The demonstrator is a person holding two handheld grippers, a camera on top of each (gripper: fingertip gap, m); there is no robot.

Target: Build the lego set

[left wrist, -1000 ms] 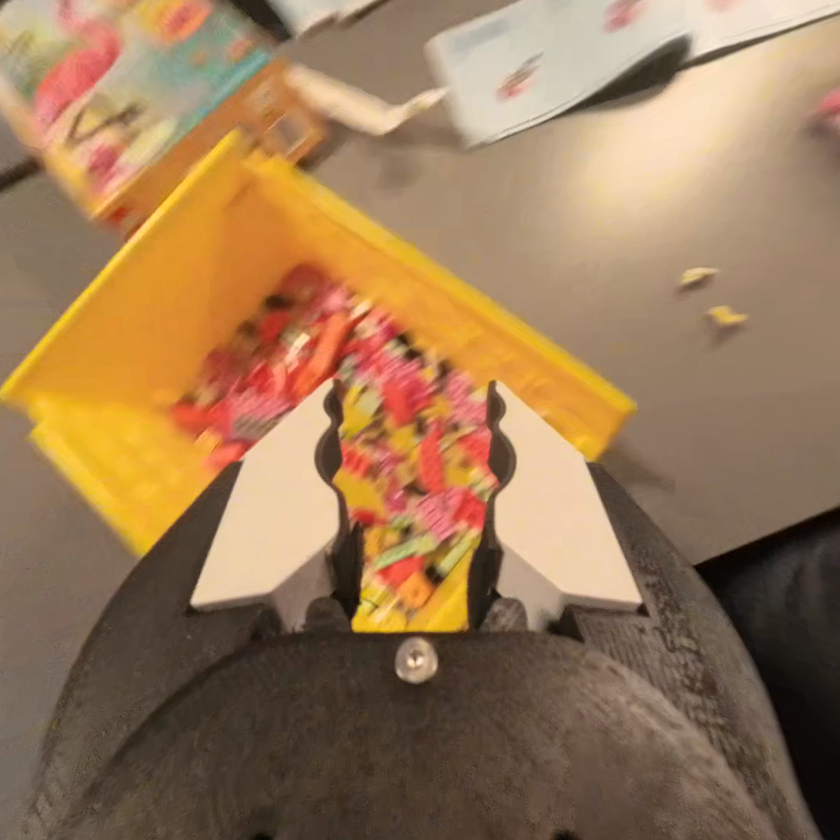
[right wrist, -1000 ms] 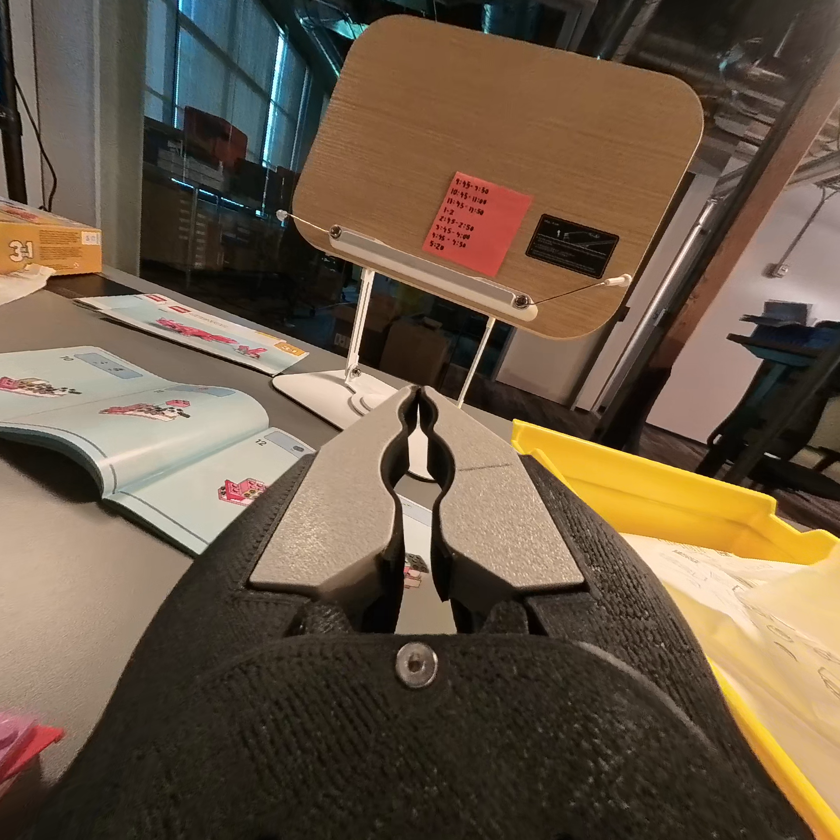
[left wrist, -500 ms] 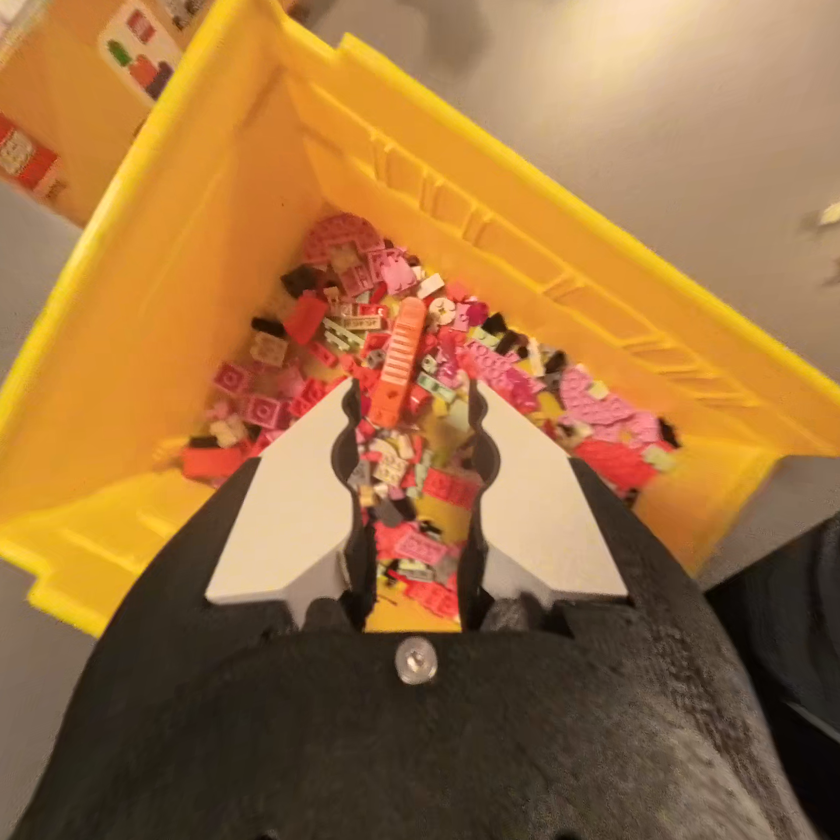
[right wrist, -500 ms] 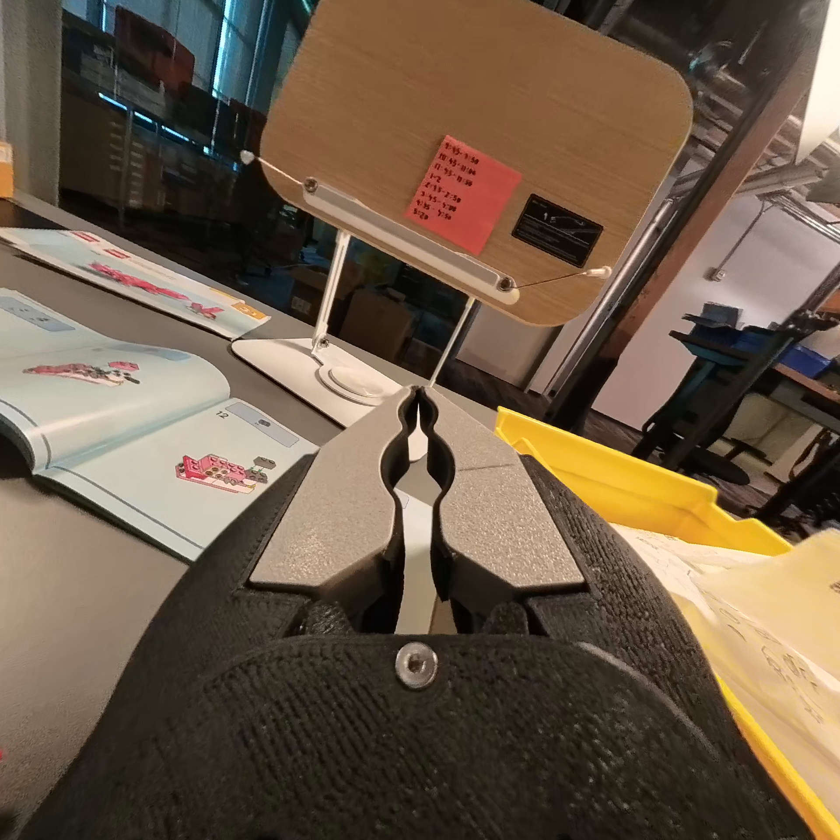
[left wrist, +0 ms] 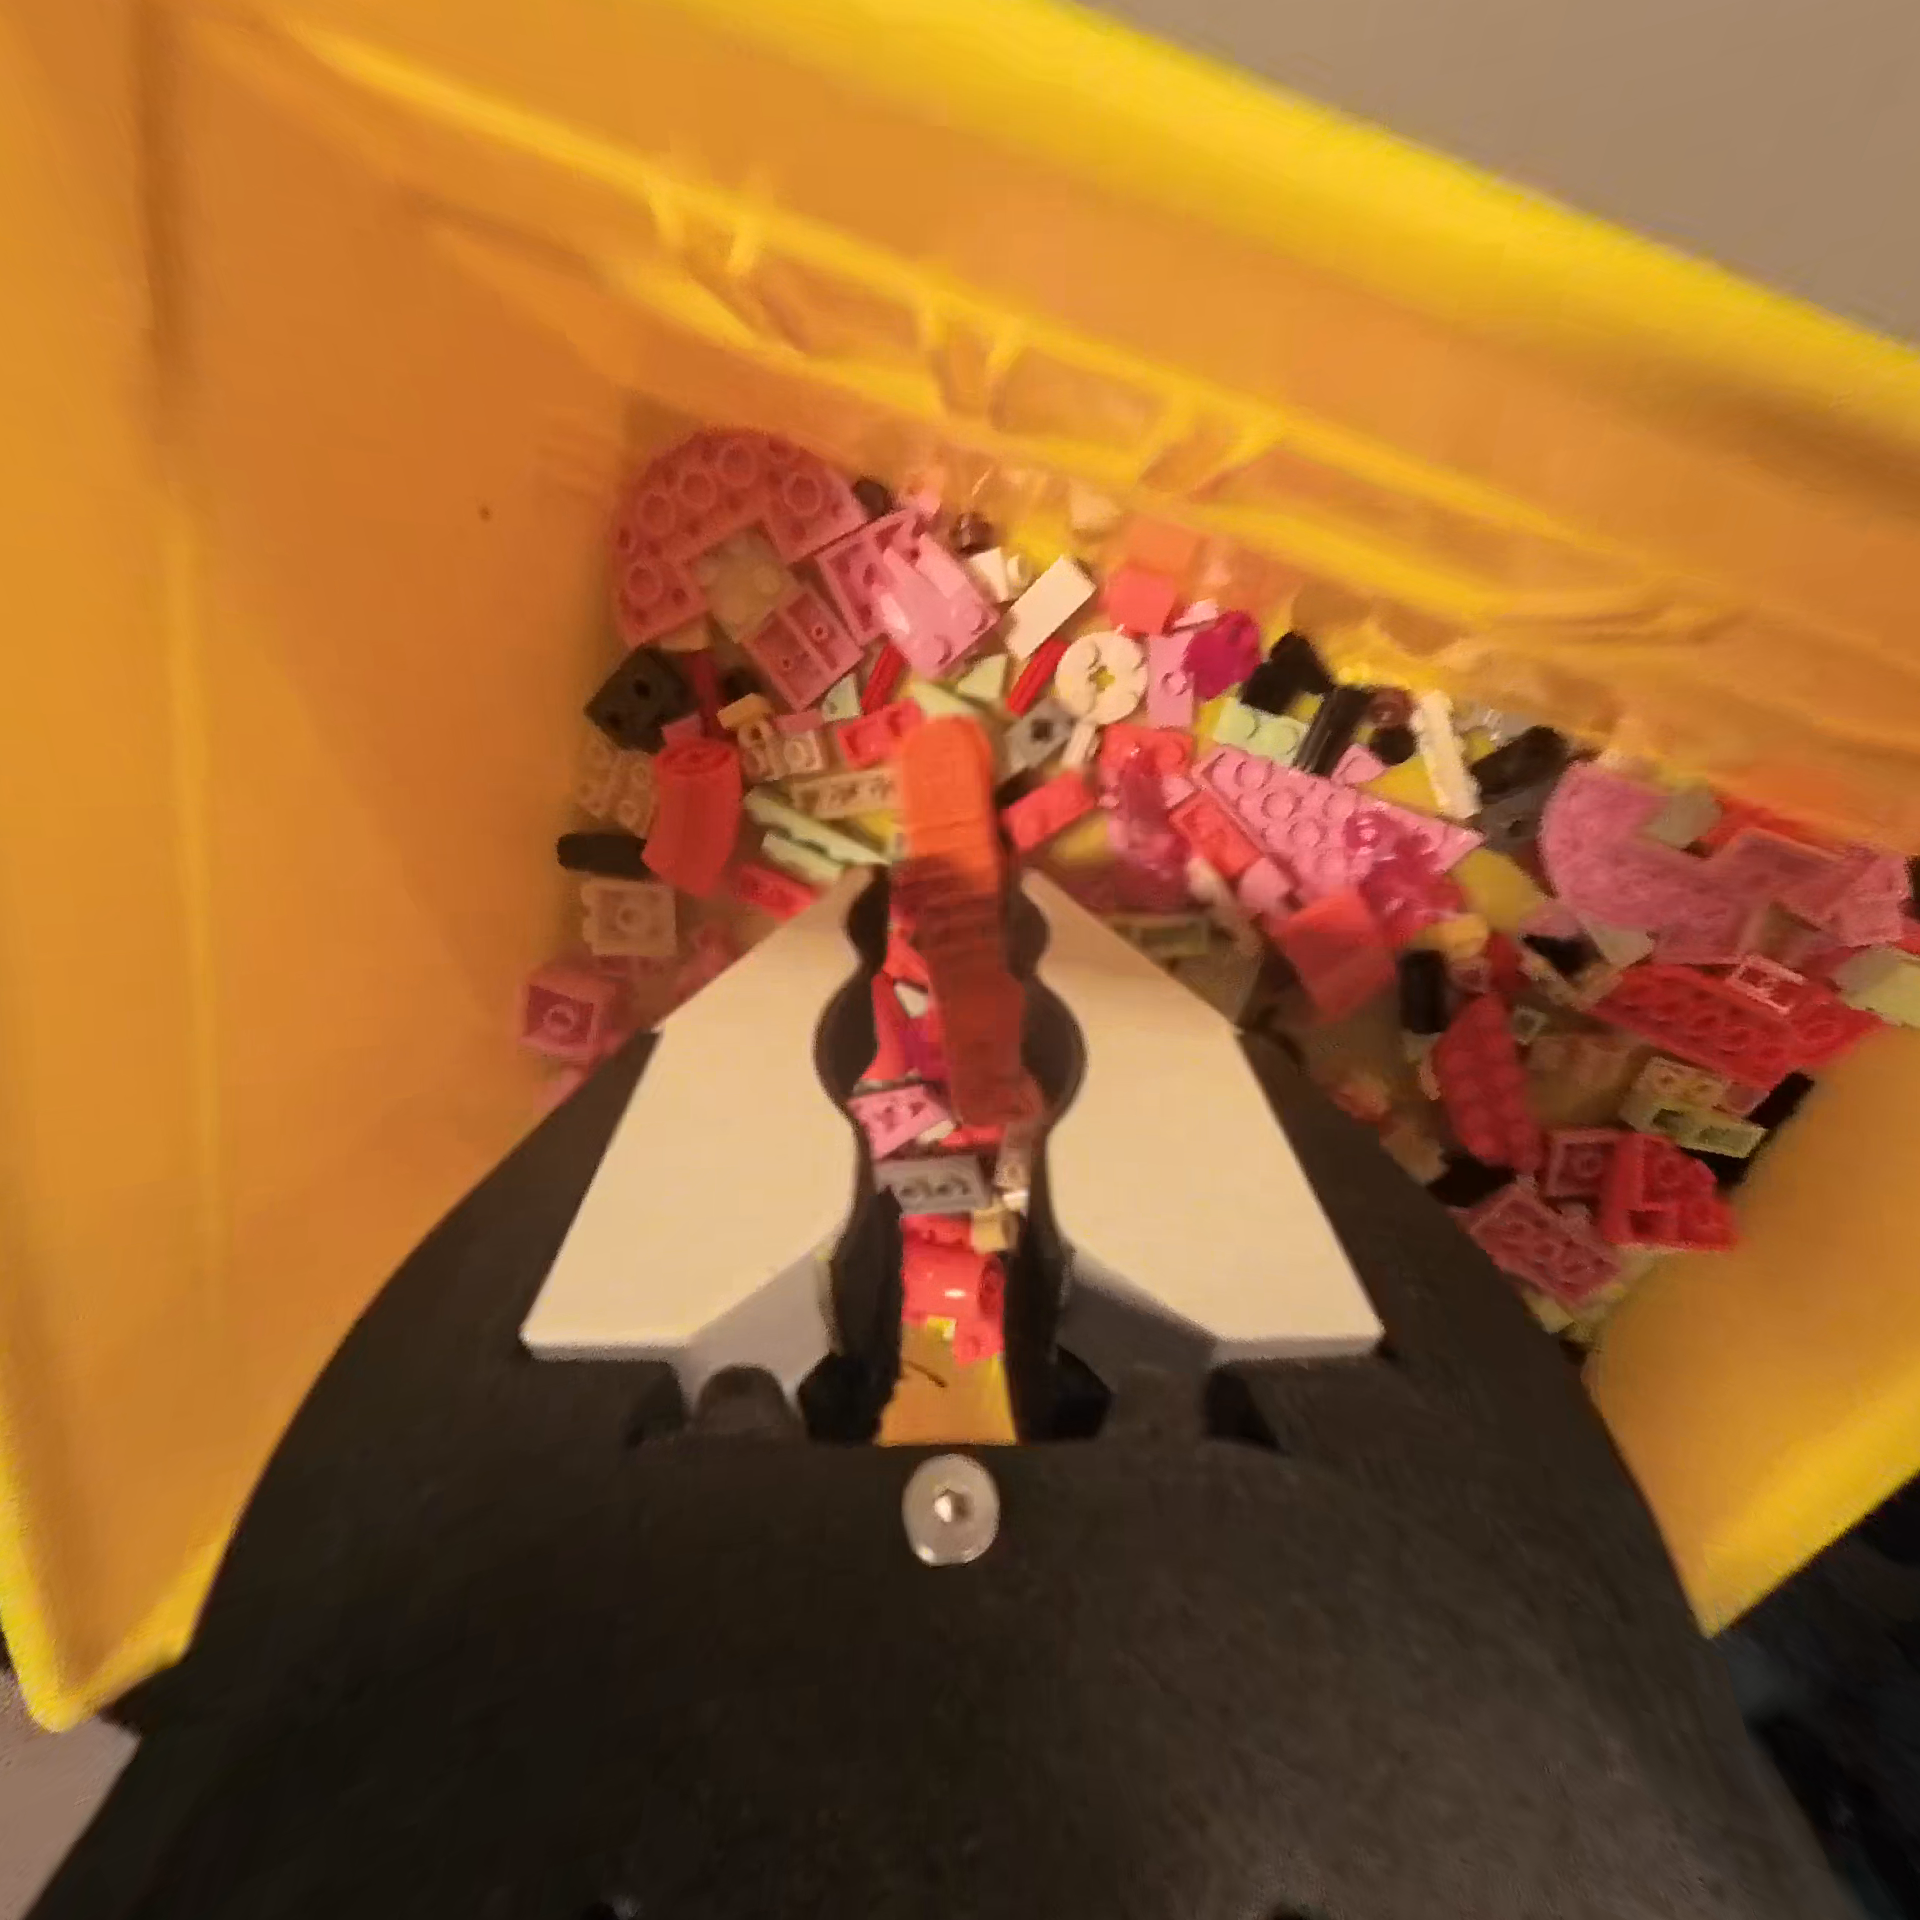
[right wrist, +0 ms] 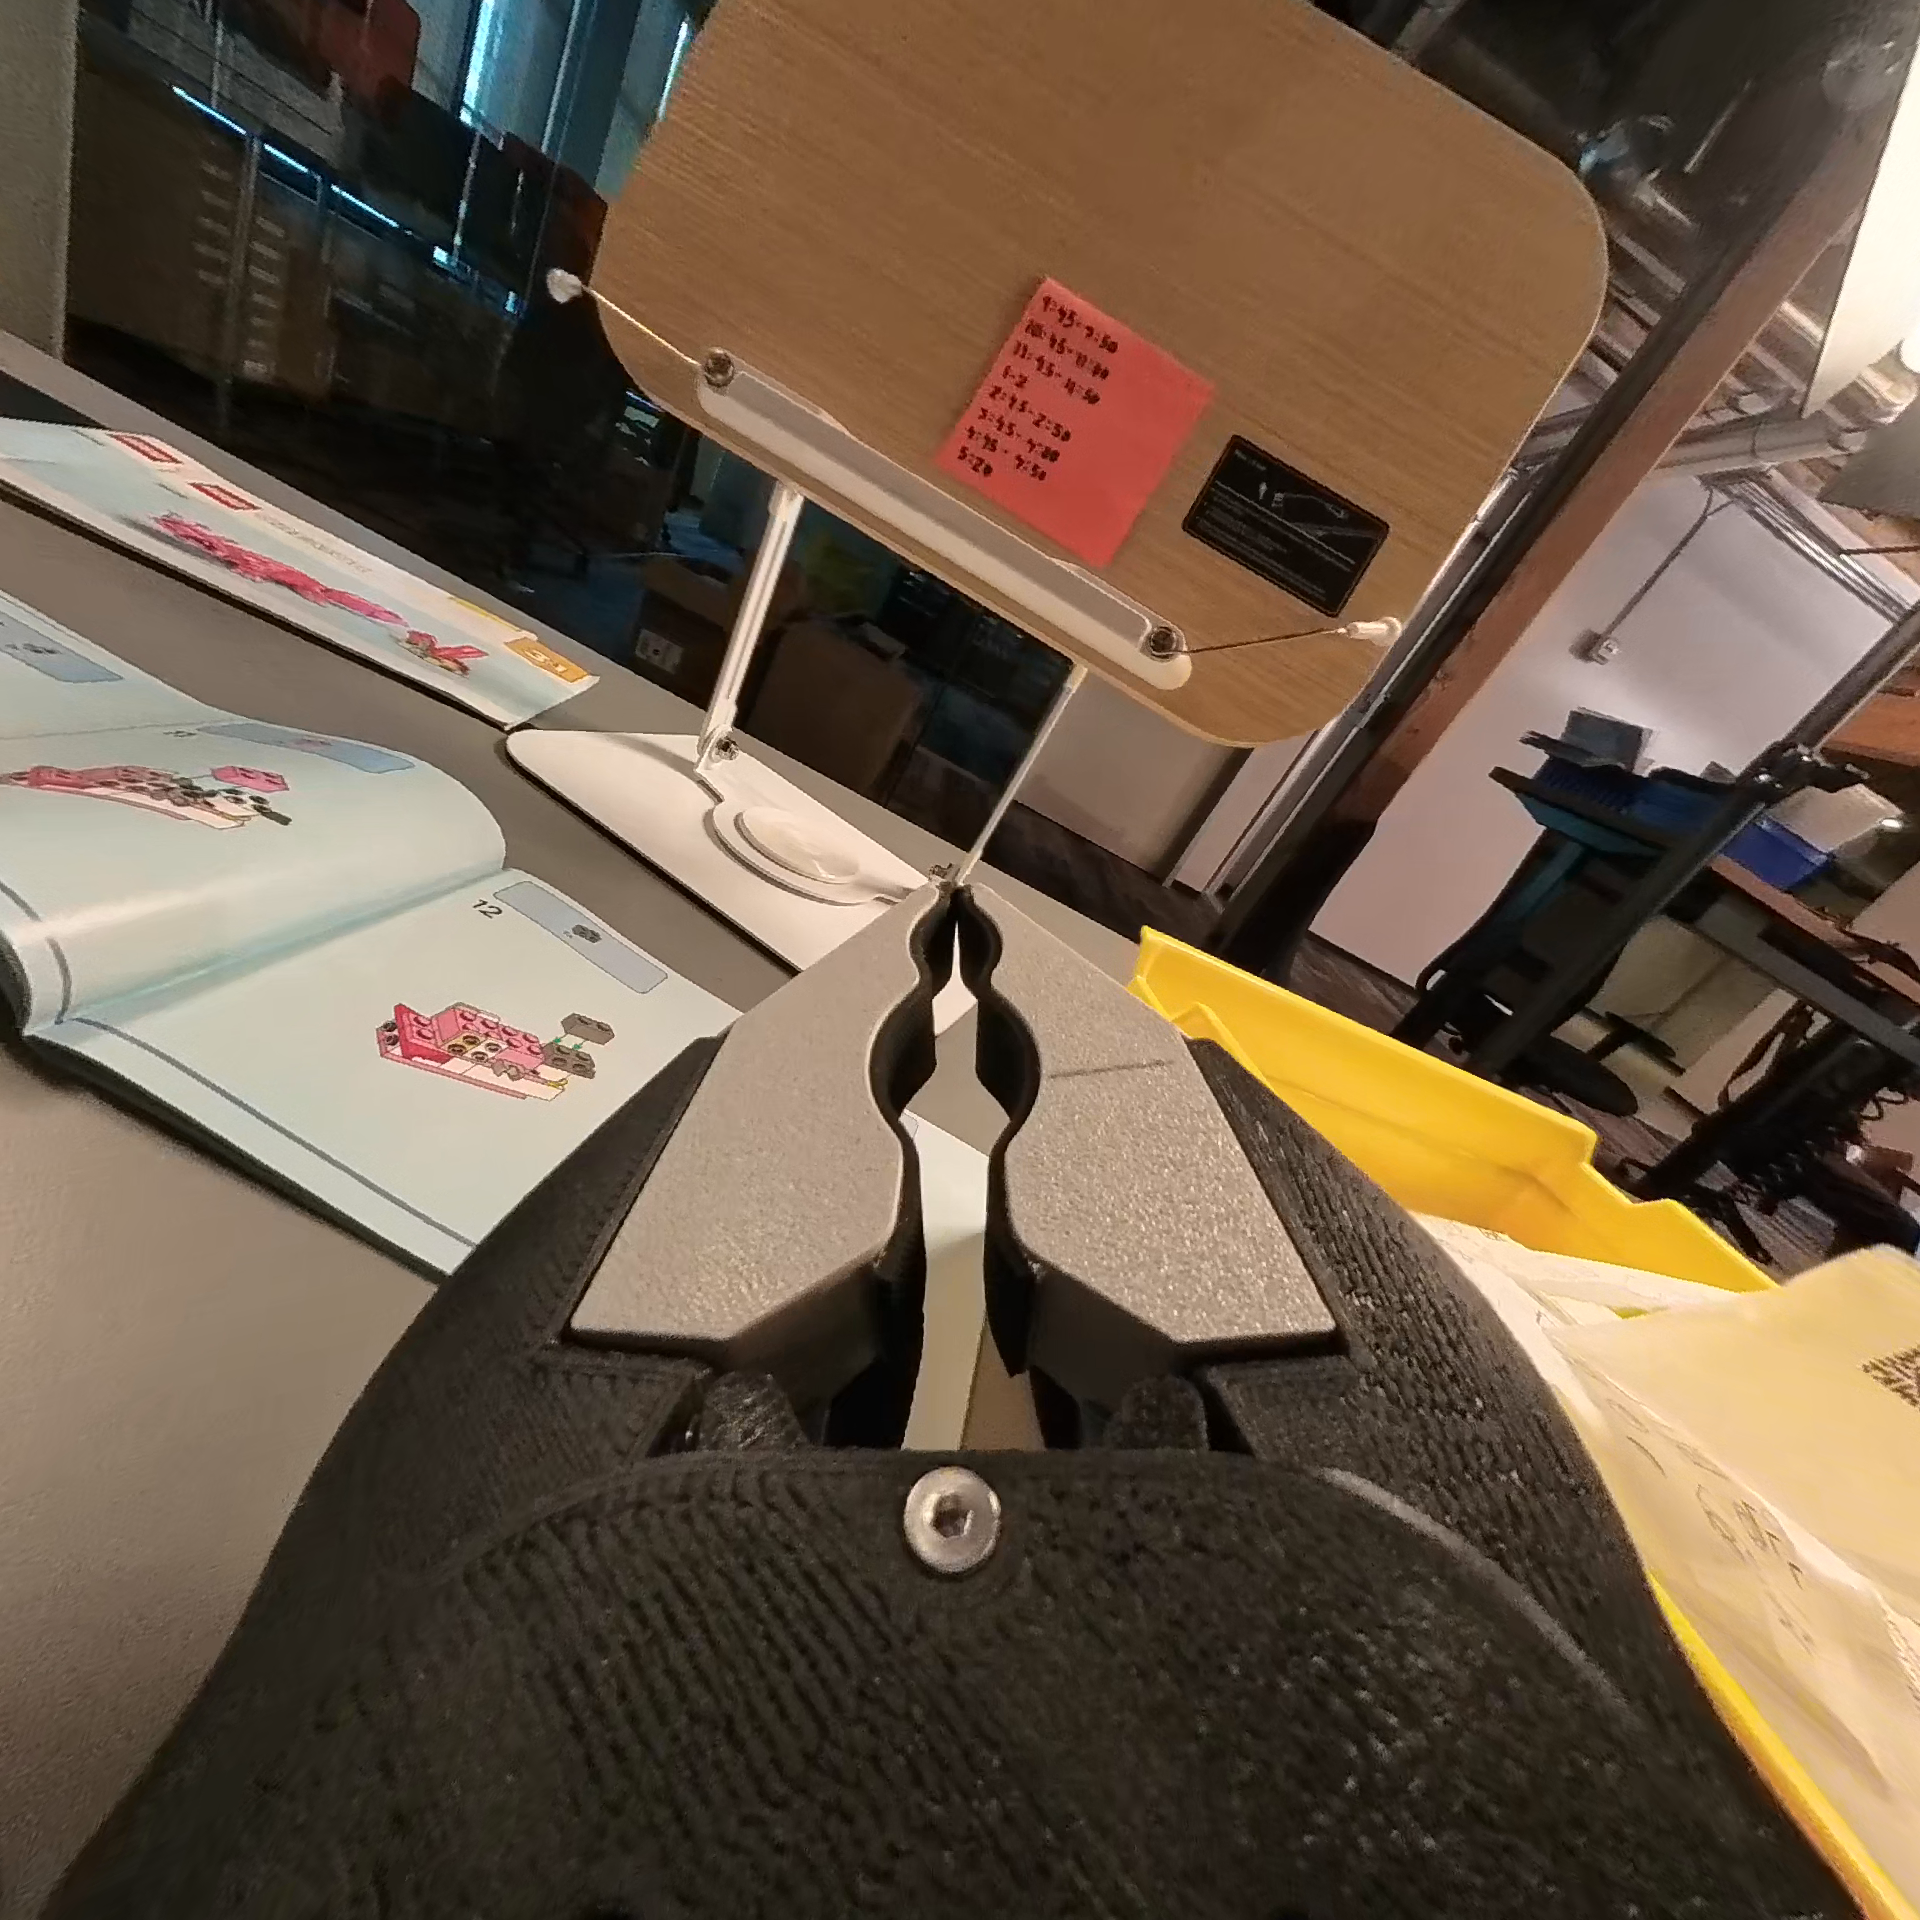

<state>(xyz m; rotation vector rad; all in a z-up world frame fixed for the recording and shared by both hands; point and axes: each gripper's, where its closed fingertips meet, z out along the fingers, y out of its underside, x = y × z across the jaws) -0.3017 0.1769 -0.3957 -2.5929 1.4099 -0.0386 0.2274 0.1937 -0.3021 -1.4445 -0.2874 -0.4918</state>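
Orange, ribbed and long: the brick separator tool (left wrist: 948, 831) lies on the brick pile (left wrist: 1195, 852) near the far-left corner of the yellow bin (left wrist: 312, 727). My L gripper (left wrist: 943, 914) has its fingers narrow around it; motion blur, so I can't tell if the pads press. My R gripper (right wrist: 954, 909) is fully closed on nothing, above the table's (right wrist: 156, 1299) far edge. I count 2 booklets, one open (right wrist: 260, 935), one flat (right wrist: 312, 582), 1 wooden stand (right wrist: 1091, 312), 1 second yellow bin (right wrist: 1403, 1132).
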